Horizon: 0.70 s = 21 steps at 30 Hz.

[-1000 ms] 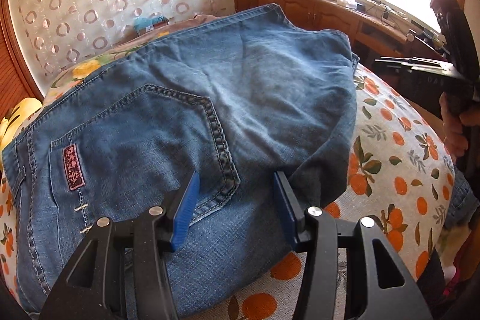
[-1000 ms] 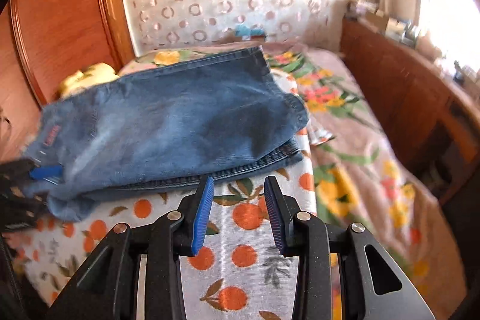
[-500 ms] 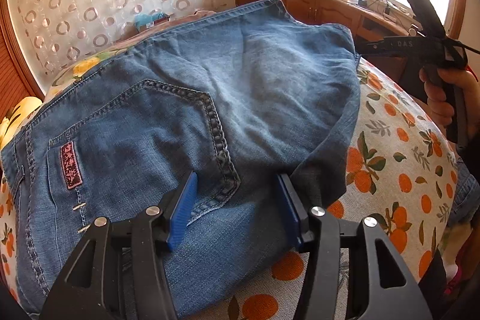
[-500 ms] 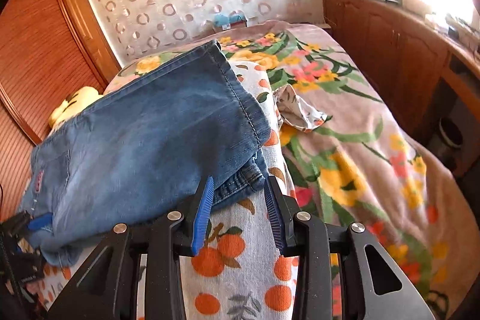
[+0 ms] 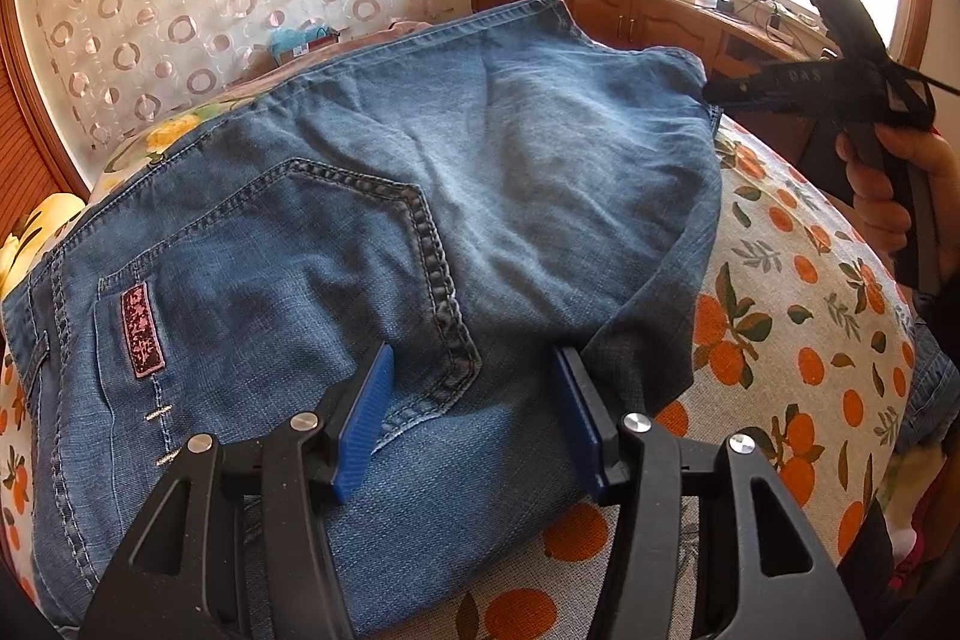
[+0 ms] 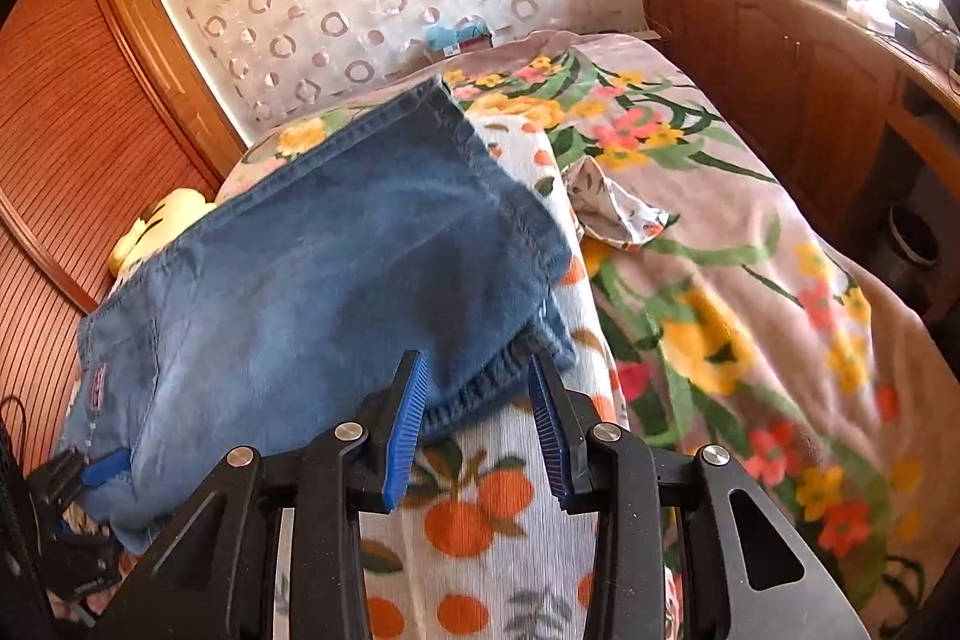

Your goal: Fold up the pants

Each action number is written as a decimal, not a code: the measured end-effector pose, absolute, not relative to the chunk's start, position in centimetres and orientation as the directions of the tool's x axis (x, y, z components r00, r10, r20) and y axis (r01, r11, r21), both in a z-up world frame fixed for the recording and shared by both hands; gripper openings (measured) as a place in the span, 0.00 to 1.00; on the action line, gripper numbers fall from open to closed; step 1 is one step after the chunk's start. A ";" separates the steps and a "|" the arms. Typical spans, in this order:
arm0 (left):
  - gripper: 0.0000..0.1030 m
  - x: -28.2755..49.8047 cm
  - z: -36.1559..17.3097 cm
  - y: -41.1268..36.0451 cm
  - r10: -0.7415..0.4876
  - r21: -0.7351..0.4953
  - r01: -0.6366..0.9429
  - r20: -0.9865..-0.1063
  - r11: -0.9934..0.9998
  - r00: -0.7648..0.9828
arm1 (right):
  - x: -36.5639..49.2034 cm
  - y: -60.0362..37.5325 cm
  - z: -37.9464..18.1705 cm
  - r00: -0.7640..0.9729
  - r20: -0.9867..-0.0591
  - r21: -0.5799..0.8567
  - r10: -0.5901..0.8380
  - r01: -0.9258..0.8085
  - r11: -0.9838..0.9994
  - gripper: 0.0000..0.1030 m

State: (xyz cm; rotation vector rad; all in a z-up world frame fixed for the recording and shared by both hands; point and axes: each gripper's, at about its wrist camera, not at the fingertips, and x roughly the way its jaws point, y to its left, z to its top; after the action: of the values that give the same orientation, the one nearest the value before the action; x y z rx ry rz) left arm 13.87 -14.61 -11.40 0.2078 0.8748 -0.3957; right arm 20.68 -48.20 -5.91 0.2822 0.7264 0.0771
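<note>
The folded blue denim pants are lying across an orange-printed white cloth on the bed, filling the centre and left of the left wrist view, with the stitched back pocket and its small dark red label facing up at lower left.

The left hand-held gripper is sitting at the bottom centre of that frame, its blue-padded jaws spread wide and released, resting over the denim near the pocket's corner.

In the right wrist view, the pants are occupying the left and centre, their hemmed leg ends reaching the middle of the frame. The right hand-held gripper is standing at bottom centre with its jaws apart, straddling the lower hemmed corner of the denim without closing on it. In the left wrist view this gripper is appearing at the upper right edge of the pants.

A flowered pink blanket is covering the right of the bed, and a small crumpled printed cloth is lying just right of the pants.
</note>
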 end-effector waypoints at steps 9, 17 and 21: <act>0.53 13.3 -10.4 -13.5 -0.285 -0.037 0.400 -0.761 0.916 0.583 | 24.3 -48.7 -6.2 0.731 -0.667 0.310 0.146 0.094 0.946 0.35; 0.54 11.7 -7.5 -9.4 -0.250 -0.012 0.346 -0.716 0.938 0.652 | 24.3 -47.0 -4.6 0.760 -0.634 0.298 0.143 0.070 0.952 0.05; 0.54 11.2 -6.7 -6.1 -0.214 -0.018 0.282 -0.700 0.959 0.681 | 23.7 -43.5 -2.4 0.782 -0.591 0.276 0.198 -0.035 0.961 0.03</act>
State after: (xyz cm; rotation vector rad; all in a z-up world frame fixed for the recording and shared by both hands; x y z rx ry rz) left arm 11.19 -6.12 -6.68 0.0936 0.7725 -0.2790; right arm 23.70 -43.53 -2.41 0.2572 0.6624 0.1270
